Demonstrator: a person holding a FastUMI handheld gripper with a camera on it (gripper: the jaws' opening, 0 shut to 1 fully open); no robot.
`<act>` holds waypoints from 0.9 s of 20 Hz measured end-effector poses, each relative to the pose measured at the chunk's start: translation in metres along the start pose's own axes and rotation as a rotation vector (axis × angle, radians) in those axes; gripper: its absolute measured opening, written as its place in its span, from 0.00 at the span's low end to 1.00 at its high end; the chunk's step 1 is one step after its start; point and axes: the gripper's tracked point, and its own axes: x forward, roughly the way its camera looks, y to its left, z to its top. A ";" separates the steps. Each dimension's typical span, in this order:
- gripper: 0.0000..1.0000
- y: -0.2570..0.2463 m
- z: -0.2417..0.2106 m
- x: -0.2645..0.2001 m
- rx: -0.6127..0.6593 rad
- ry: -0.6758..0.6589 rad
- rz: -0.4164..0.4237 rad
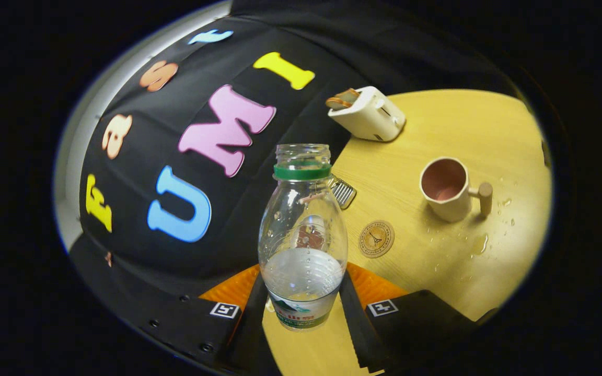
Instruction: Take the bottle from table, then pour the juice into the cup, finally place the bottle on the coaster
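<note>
A clear plastic bottle (302, 235) with a green neck ring and no cap stands between my two fingers, and my gripper (303, 308) is shut on its lower body. A little clear liquid sits in its bottom part. The whole view is tilted, so the bottle is held above the wooden table (437, 271). Beyond the fingers to the right lies a round brown coaster (377, 238) flat on the table. Further right stands a cream cup (447, 189) with a pink inside and a wooden handle; whether it holds liquid I cannot tell.
A white toaster (368, 113) with toast in its slot stands at the table's far edge. A small ribbed metal object (344, 191) lies just behind the bottle. Water drops (481, 241) are spilled on the table near the cup.
</note>
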 end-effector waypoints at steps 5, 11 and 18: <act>0.74 -0.005 0.006 0.011 -0.458 -0.142 -0.142; 0.74 -0.006 -0.011 0.062 -0.758 -0.226 -0.241; 0.74 -0.016 -0.001 0.123 -0.782 -0.307 -0.341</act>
